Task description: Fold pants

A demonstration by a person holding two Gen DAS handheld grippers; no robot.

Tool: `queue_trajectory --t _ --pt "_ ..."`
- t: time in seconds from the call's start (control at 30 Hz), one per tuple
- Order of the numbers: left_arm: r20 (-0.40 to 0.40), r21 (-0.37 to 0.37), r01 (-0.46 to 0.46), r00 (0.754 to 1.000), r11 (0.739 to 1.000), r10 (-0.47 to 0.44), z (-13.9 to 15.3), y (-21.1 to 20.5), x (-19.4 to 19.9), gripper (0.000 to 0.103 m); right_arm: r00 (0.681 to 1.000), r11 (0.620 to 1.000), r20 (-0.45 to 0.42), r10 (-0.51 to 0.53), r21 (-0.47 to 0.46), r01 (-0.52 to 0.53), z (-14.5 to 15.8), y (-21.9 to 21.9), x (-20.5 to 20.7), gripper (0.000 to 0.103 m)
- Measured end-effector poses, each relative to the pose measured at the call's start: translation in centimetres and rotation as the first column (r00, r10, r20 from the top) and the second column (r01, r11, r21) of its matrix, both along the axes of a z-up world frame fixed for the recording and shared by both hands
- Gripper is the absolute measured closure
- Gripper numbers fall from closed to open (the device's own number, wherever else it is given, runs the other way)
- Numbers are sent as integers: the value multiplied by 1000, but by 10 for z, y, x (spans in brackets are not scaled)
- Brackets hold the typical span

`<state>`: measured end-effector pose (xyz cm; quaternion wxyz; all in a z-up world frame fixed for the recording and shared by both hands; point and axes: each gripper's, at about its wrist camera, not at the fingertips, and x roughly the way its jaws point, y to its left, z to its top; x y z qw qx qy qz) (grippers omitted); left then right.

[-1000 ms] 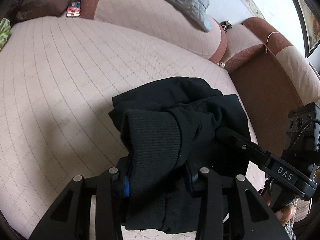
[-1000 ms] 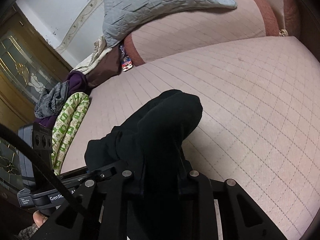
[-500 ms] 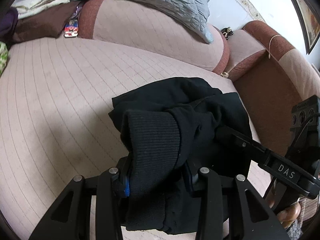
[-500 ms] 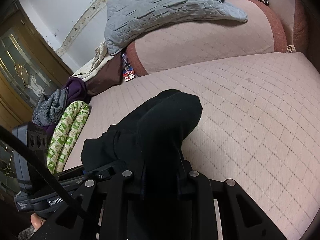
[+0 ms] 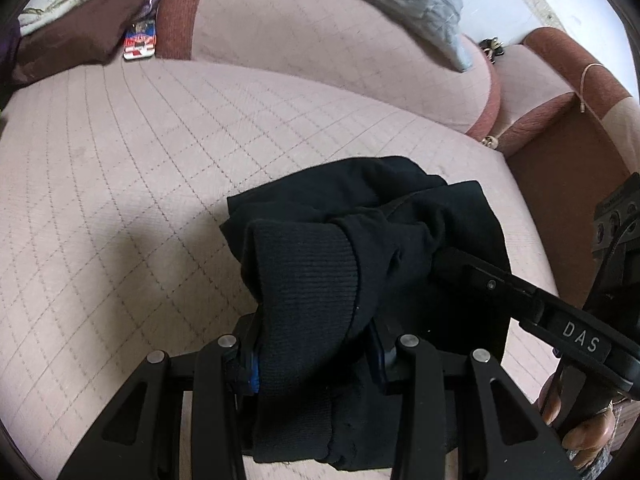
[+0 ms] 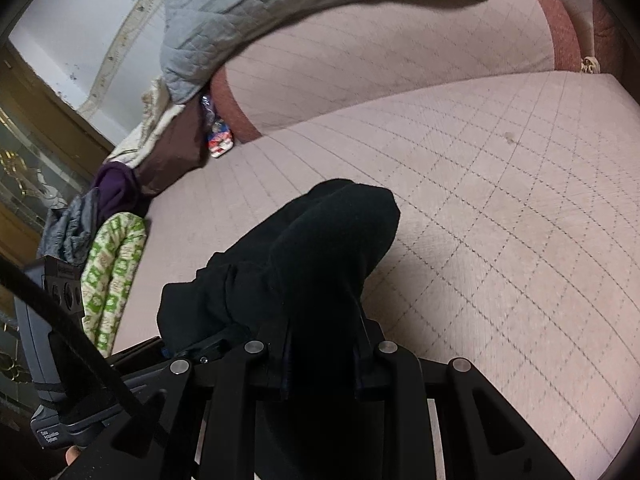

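Observation:
The black pants [image 5: 360,240] are bunched in a thick bundle above the pink quilted sofa seat [image 5: 120,200]. My left gripper [image 5: 312,344] is shut on the ribbed cuff end of the pants, which bulges over its fingers. My right gripper [image 6: 320,344] is shut on another thick fold of the pants [image 6: 328,248]. The right gripper also shows in the left wrist view [image 5: 520,296], reaching into the bundle from the right. The left gripper shows at the lower left of the right wrist view [image 6: 192,356].
A grey quilted blanket [image 6: 280,12] lies over the sofa backrest [image 5: 320,40]. A brown armrest [image 5: 568,152] is at the right. A green-patterned cloth [image 6: 112,276], purple and grey clothes [image 6: 108,192] and a small colourful packet [image 6: 218,140] lie at the left end.
Both grippers have kept their hold on the pants and shifted forward over the seat toward the backrest. The bundle keeps its shape.

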<state>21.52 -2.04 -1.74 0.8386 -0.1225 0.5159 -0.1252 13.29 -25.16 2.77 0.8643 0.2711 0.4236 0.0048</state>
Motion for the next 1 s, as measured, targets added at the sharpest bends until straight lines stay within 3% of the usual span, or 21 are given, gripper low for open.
queue_trajectory --t 0.23,0.37,0.47,0.5,0.57,0.73,0.83,1.0 --pt "-31 -14 -1 1000 1000 1 -23 3 23 63 999 1000 -43 -17 5 17 -27 -15 25 80" --pt "-67 -99 -24 998 995 18 -39 17 33 53 998 999 -63 -29 16 30 -44 -24 31 75" --pt "-81 -160 -35 996 987 22 -48 25 34 45 996 999 -71 -46 1 47 -52 -30 30 60" --pt "-88 -186 -40 996 982 24 -52 27 35 44 996 998 -74 -55 -13 54 -54 -31 29 48" --pt "-97 -243 -44 995 969 21 -54 35 35 43 995 998 -71 -63 -27 61 -56 -35 26 42" --pt "-139 -344 -80 990 936 33 -48 56 31 43 997 995 -13 -73 -63 72 -30 -36 12 41" --pt "-100 -359 -109 992 927 78 -28 72 21 44 995 993 60 -77 -85 82 -4 -33 -5 41" --pt "-27 -391 -88 996 916 84 3 65 16 44 991 998 118 -58 -4 59 14 -22 -29 41"
